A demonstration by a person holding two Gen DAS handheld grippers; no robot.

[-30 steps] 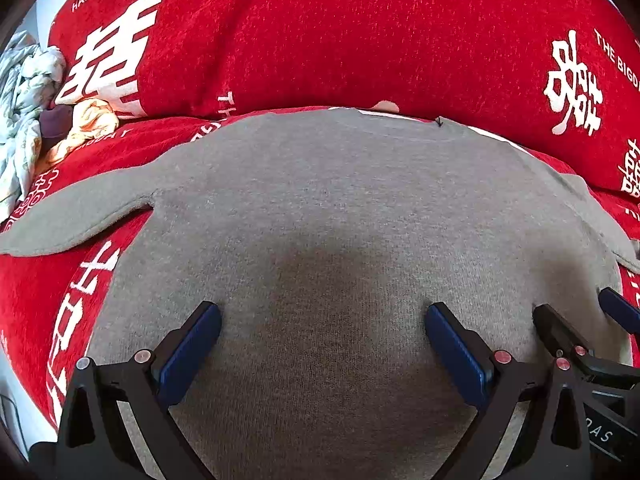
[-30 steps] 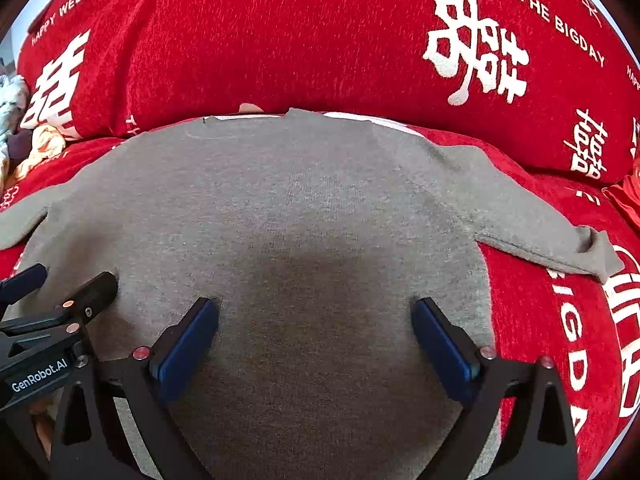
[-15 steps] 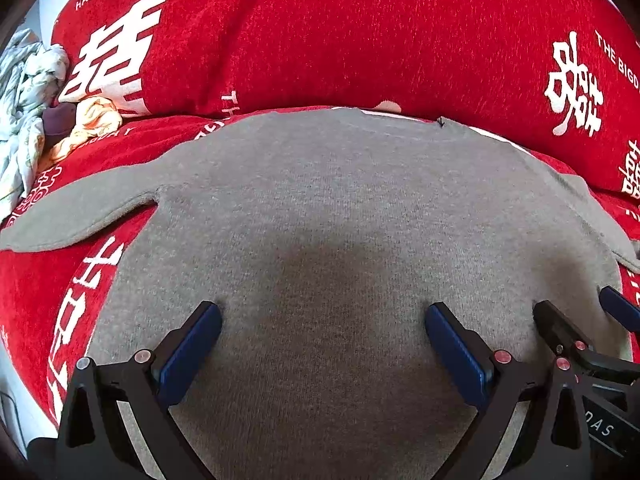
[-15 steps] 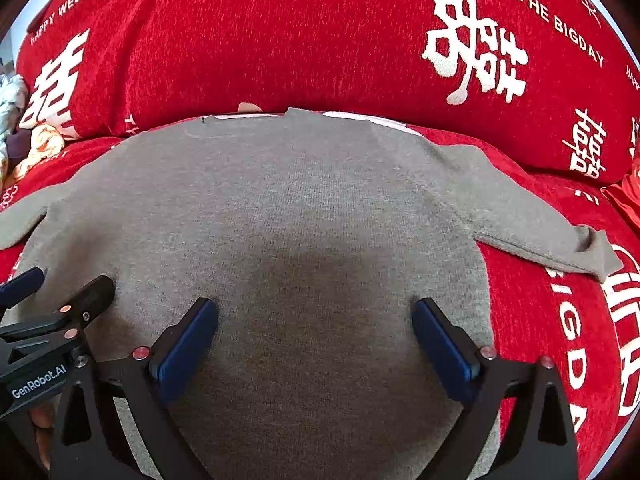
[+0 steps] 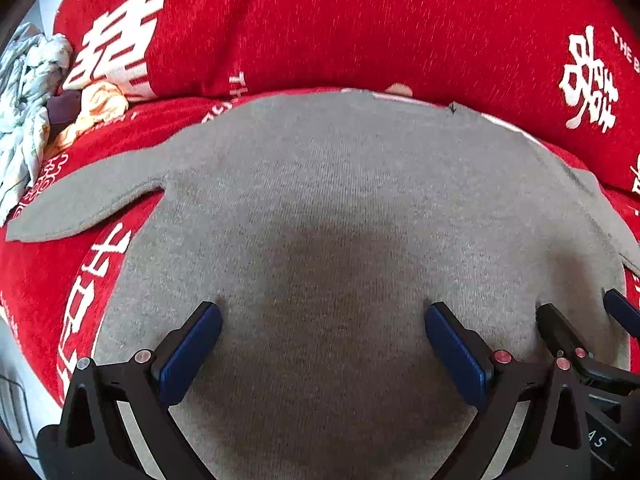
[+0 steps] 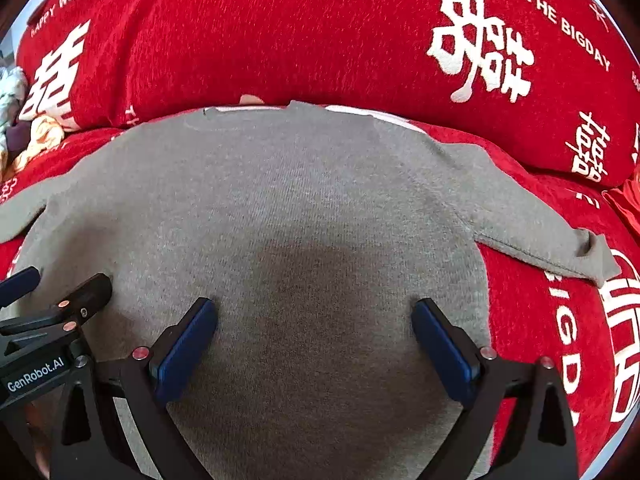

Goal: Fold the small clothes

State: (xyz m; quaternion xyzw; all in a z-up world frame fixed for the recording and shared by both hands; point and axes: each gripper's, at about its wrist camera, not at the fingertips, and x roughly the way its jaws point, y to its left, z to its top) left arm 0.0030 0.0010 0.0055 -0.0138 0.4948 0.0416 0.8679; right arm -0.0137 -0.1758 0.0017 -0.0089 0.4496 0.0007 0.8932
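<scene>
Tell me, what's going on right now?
Both tongs, left and right, open above the grey sweater. Sweater spread flat on red blanket, sleeves out. Nothing blocking.

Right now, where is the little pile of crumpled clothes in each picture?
Left wrist view: the crumpled clothes pile sits at the far left edge, beside the grey sweater's outstretched sleeve.
Right wrist view: only a sliver of the pile shows at the far left edge, much smaller.
Shared landmark: the big white character printed on the red cushion, just right of the pile in both views.
</scene>
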